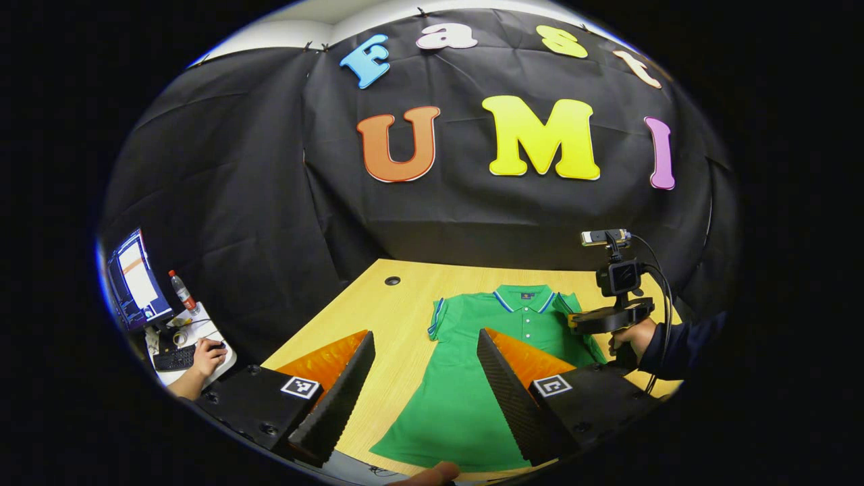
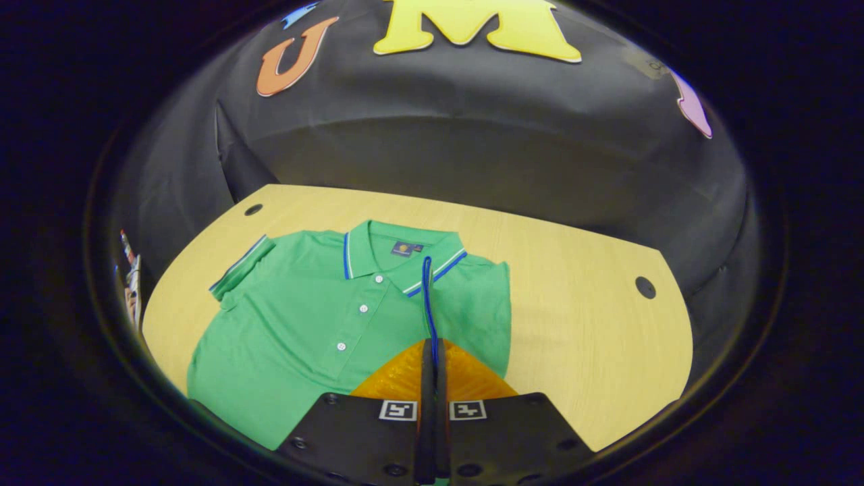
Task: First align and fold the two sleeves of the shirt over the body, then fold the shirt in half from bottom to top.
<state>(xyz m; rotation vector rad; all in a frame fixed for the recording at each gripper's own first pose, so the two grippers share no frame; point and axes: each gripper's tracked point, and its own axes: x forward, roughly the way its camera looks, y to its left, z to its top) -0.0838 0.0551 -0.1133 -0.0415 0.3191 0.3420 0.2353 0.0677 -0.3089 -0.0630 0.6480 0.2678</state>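
on the wooden table (image 2: 574, 283) the green polo shirt (image 2: 317, 317) lies flat, collar toward the booth wall. my right gripper (image 2: 430, 351) is clenched, with what looks like the blue-trimmed sleeve edge (image 2: 426, 297) pinched between its fingers and lifted over the body, so i judge this sleeve is mid-fold. my left gripper (image 1: 425, 358) hangs released above the skirt of the shirt, jaws wide, probably waiting to take the other sleeve (image 1: 437, 318), which lies spread out.
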